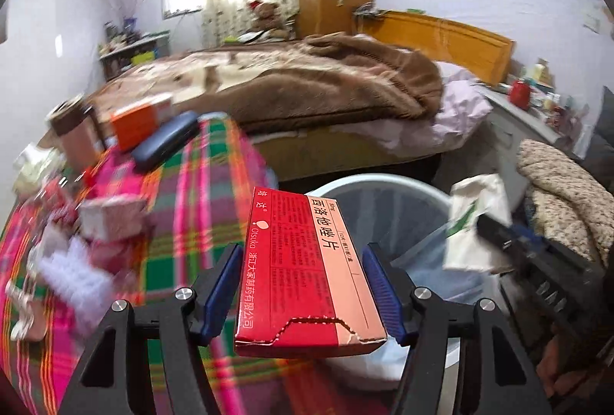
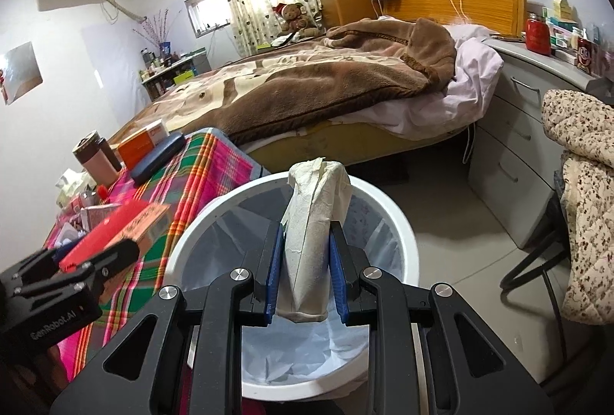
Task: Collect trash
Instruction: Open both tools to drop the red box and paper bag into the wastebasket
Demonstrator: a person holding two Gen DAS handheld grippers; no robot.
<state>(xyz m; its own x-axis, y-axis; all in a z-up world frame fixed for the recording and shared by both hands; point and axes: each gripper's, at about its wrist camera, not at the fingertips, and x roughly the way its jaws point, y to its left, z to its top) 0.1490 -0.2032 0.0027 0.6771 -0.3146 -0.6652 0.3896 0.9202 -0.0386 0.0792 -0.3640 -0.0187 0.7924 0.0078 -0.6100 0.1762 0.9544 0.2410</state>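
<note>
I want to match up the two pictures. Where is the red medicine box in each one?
Left wrist view: the red medicine box is bottom centre, between the left gripper's blue pads.
Right wrist view: the same box is at the lower left, blurred, over the plaid cloth.
Shared landmark: the white trash bin, right of the box in both views.

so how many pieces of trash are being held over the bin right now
2. A red medicine box sits in the left gripper at the bin's left rim; a crumpled white paper pack is clamped in the right gripper above its middle.
</note>
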